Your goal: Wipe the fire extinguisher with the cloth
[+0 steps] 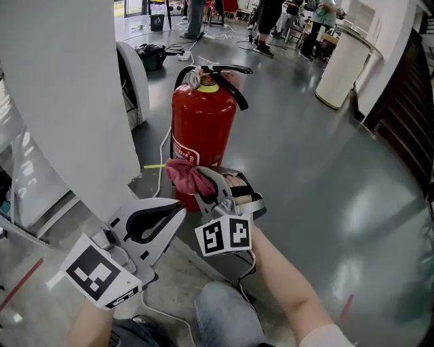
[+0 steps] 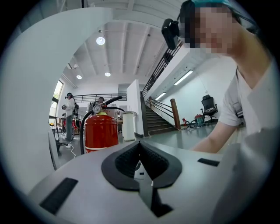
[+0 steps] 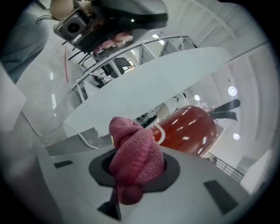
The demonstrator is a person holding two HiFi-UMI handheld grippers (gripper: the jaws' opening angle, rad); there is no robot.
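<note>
A red fire extinguisher (image 1: pixel 202 129) with a black handle and hose stands upright on the grey floor beside a white column (image 1: pixel 64 88). My right gripper (image 1: pixel 203 184) is shut on a bunched pink cloth (image 1: pixel 186 175), held against the lower front of the cylinder. In the right gripper view the pink cloth (image 3: pixel 133 157) fills the jaws, with the fire extinguisher (image 3: pixel 186 129) just behind. My left gripper (image 1: pixel 166 218) hangs lower left, shut and holding nothing. In the left gripper view the fire extinguisher (image 2: pixel 100 131) stands a short way ahead.
A white cable (image 1: pixel 163 162) and a yellow tag (image 1: pixel 153 166) lie by the extinguisher's base. A white cylindrical bin (image 1: pixel 342 68) stands at the far right. A black bag (image 1: pixel 150 54) and people's legs (image 1: pixel 195 17) are at the back. A dark staircase edge (image 1: pixel 407 101) runs along the right.
</note>
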